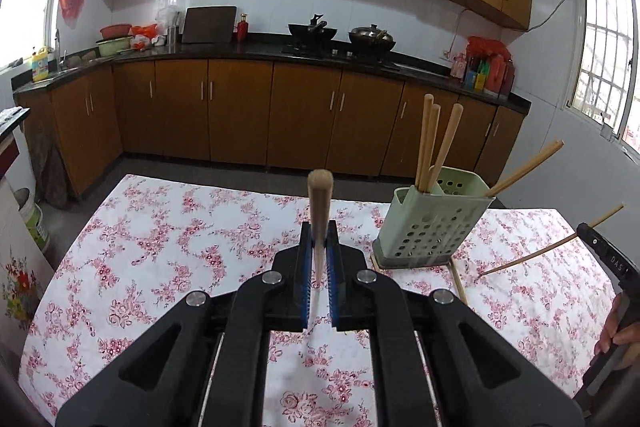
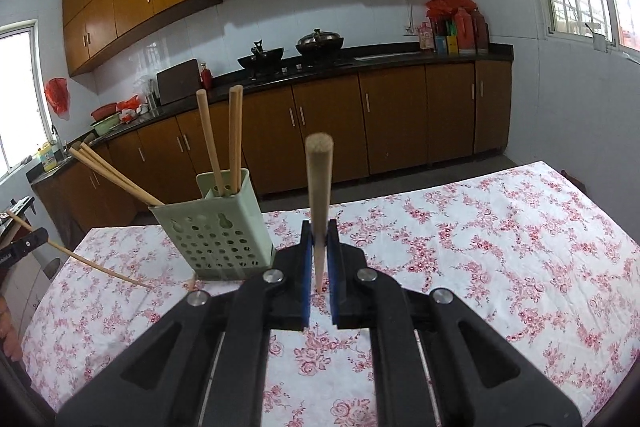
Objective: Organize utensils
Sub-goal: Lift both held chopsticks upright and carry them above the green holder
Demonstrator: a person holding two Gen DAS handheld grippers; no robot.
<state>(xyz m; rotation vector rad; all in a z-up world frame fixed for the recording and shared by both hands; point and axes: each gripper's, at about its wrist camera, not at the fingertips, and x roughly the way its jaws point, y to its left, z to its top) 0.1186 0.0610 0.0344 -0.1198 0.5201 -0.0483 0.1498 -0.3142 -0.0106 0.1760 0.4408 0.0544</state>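
Wooden chopstick (image 1: 319, 211) clamped in left tongs (image 1: 319, 255); right tongs (image 2: 319, 251) clamped another chopstick (image 2: 319, 195); green holder (image 1: 432, 223) at two o'clock.

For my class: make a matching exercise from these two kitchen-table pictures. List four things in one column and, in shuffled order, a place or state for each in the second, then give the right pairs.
Things
1. left gripper
2. green utensil holder
3. lidded wok
4. floral tablecloth

Places or states
A. covers the table
B. on the stove at the back counter
C. shut on a chopstick
D. stands on the table, chopsticks sticking out of it

Pairs: 1-C, 2-D, 3-B, 4-A
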